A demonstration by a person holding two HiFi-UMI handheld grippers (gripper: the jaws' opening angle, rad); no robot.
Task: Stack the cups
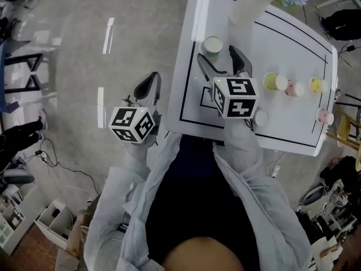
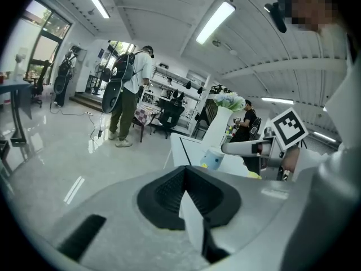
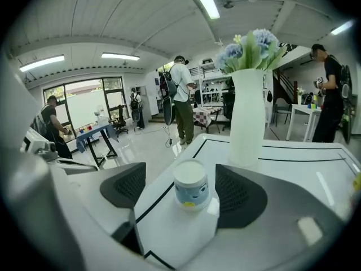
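Observation:
A small blue-and-white cup (image 1: pixel 212 46) stands near the white table's (image 1: pixel 293 55) left edge. My right gripper (image 1: pixel 219 56) is open, and its fingertips reach to either side of the cup without touching it. In the right gripper view the cup (image 3: pixel 191 184) stands between the two dark pads (image 3: pixel 125 187), with a gap on both sides. Several more small cups stand further right: yellow (image 1: pixel 271 81), pink-and-white (image 1: pixel 292 88), yellow (image 1: pixel 316 85) and pink (image 1: pixel 324 116). My left gripper (image 1: pixel 148 87) is shut and empty over the floor, left of the table. Its view shows the blue cup (image 2: pixel 213 159).
A tall white vase (image 1: pixel 248 4) with blue flowers stands at the table's far edge, just beyond the blue cup. Another small white cup (image 1: pixel 260 117) sits by the right gripper's marker cube. People stand across the room in the gripper views. Cables and equipment lie on the floor.

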